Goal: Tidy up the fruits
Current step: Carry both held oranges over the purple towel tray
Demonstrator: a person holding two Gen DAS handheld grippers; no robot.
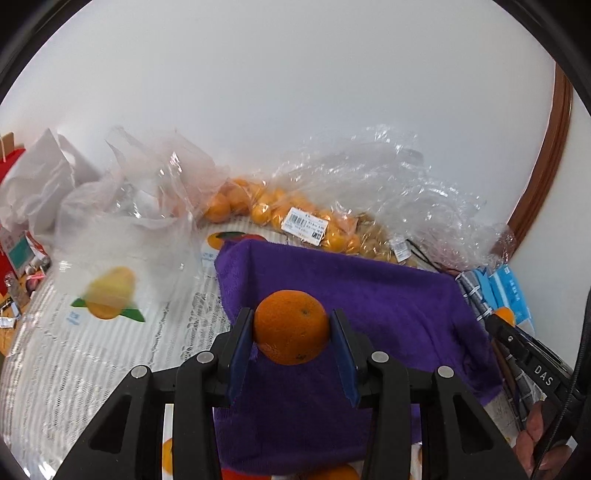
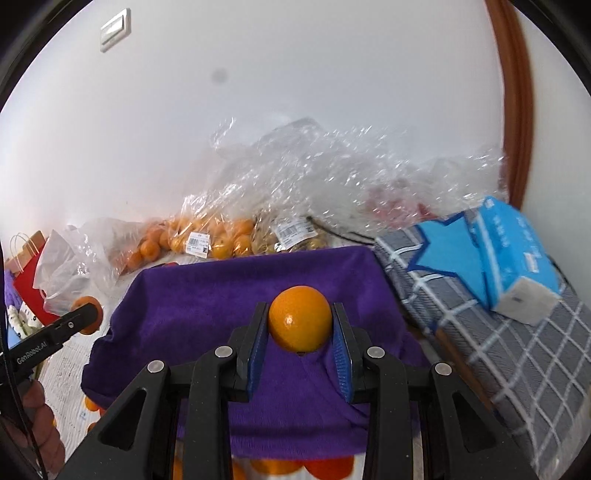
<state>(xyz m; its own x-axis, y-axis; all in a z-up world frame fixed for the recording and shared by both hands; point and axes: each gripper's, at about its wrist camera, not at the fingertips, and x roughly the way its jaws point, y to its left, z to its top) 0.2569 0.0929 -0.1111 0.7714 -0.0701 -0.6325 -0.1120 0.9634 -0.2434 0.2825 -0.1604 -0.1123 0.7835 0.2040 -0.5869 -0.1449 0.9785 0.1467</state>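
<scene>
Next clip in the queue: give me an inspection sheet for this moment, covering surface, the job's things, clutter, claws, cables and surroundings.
Surface: purple towel draped over a raised base; fruit-printed white cover beside it.
Job's things: one orange in the left claw, another orange in the right claw; bagged oranges by the wall.
Clutter: crumpled clear plastic, blue tissue pack, grey checked cloth, red paper bag.
Claws: both shut on an orange, held over the towel.
Cables: thin black cord near the bags.
Surroundings: white wall, wall switch, brown door frame.
</scene>
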